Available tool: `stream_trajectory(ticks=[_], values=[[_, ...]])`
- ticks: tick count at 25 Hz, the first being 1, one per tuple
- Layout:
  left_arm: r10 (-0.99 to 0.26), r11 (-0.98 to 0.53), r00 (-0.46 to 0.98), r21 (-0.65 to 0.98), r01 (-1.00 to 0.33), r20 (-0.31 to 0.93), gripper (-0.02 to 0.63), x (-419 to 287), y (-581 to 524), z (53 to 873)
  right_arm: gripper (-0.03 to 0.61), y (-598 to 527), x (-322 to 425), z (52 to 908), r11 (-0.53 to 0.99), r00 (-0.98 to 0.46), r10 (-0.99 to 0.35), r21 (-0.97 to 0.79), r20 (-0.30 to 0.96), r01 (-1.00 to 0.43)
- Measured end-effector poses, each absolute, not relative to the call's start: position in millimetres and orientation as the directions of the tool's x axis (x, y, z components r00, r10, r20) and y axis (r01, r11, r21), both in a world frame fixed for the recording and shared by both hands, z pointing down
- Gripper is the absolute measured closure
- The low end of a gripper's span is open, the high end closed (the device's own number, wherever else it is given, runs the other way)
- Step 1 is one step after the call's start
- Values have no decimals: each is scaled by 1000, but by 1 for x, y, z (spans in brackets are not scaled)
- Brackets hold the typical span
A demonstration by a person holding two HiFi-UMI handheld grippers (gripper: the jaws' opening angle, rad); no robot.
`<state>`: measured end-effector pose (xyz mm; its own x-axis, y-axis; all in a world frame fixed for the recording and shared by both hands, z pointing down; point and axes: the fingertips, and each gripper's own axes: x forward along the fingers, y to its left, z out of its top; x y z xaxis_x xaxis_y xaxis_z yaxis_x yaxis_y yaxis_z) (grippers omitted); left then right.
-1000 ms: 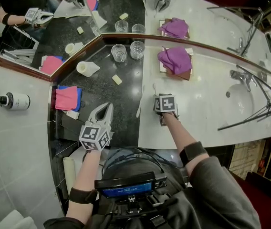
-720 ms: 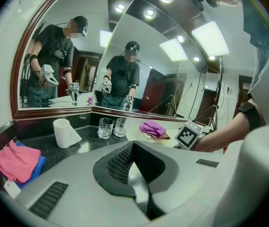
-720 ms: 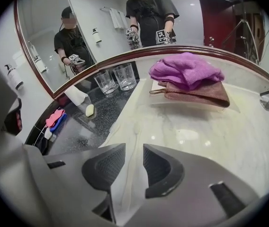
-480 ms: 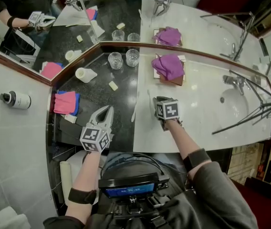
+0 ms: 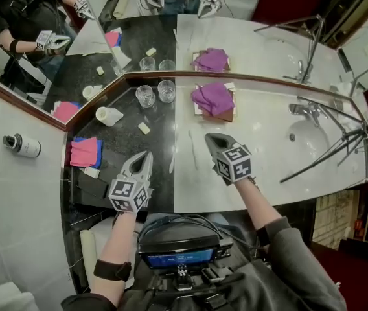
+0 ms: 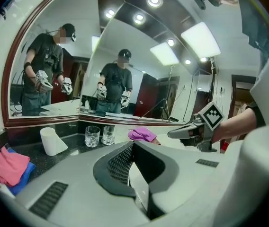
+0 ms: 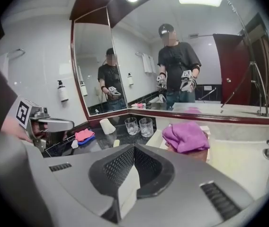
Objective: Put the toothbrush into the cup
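Over the counter (image 5: 262, 135), at the pick-up step by the look of it, with nothing carried. Finds the toothbrush (image 5: 192, 149), a slender white stick, lying flat on the pale stone just left of the right hand-held gripper (image 5: 211, 138) and apart from it. Shows that hand-held gripper raised off the stone, jaws just closed tight together on nothing. Shows the left hand-held gripper (image 5: 147, 153) likewise shut and empty, hovering over the dark stone. Leaves a second thin white stick (image 5: 171, 162) on the seam between dark and pale stone; cannot tell whether another brush. Places the likely targets, a glass cup (image 5: 166, 91) and a second glass cup (image 5: 144, 96), upright near the mirror (image 5: 249, 37), well apart from the toothbrush. Calls next for reopening the right jaws, sinking low over the handle, pinching across its thin width against hard stone, then lifting and carrying it to a cup's mouth.
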<state>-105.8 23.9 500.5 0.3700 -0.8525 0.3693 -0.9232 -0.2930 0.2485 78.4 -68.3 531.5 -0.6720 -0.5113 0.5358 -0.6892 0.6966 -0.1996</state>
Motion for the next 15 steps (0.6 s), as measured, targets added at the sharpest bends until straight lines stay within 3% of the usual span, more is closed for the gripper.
stream_trajectory(ticks=[6, 15], values=[[-855, -304, 373, 235, -923, 360, 614, -101, 28, 492, 560, -44, 102, 484, 747, -736, -543, -169, 403, -643], [-847, -340, 390, 195, -920, 361, 614, -96, 39, 485, 560, -30, 155, 475, 677, -692, -636, -183, 342, -713]])
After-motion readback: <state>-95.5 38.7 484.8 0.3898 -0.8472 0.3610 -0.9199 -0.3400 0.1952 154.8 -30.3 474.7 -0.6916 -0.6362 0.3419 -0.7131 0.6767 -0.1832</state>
